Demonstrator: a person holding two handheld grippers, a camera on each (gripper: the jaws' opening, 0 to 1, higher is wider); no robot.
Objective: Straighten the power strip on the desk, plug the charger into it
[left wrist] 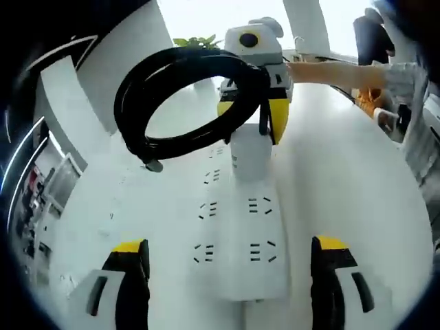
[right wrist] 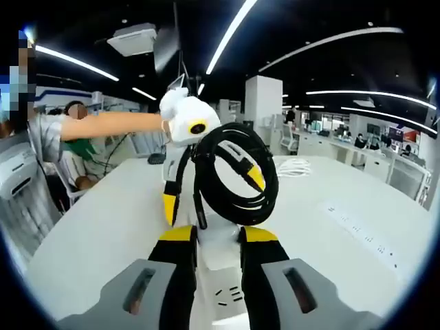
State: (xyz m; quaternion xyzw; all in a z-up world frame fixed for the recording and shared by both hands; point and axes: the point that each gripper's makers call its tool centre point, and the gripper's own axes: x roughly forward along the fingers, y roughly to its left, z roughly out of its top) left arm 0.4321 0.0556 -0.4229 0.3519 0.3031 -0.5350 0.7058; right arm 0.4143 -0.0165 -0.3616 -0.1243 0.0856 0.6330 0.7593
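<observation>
White plastic, the strip (left wrist: 240, 234) lies flat on the pale desk (left wrist: 357, 179), running lengthwise between the left gripper's (left wrist: 230, 265) two yellow-tipped jaws; these stand wide apart, one on each side of the strip's near end, not touching it. At the strip's far end the right gripper (left wrist: 253, 113) comes down from above in the left gripper view, its jaws clenched on that end, and a coil of black cable (left wrist: 182, 103) hangs beside it, lifted off the desk. In the right gripper view the right gripper's (right wrist: 218, 240) jaws press on the strip (right wrist: 223, 292) between them, the coil (right wrist: 237, 175) rising just beyond their tips, with the left gripper (right wrist: 180, 148) behind it held by a person's arm (right wrist: 113, 125). A second strip (right wrist: 361, 230) lies well apart on the same desk (right wrist: 103, 227).
</observation>
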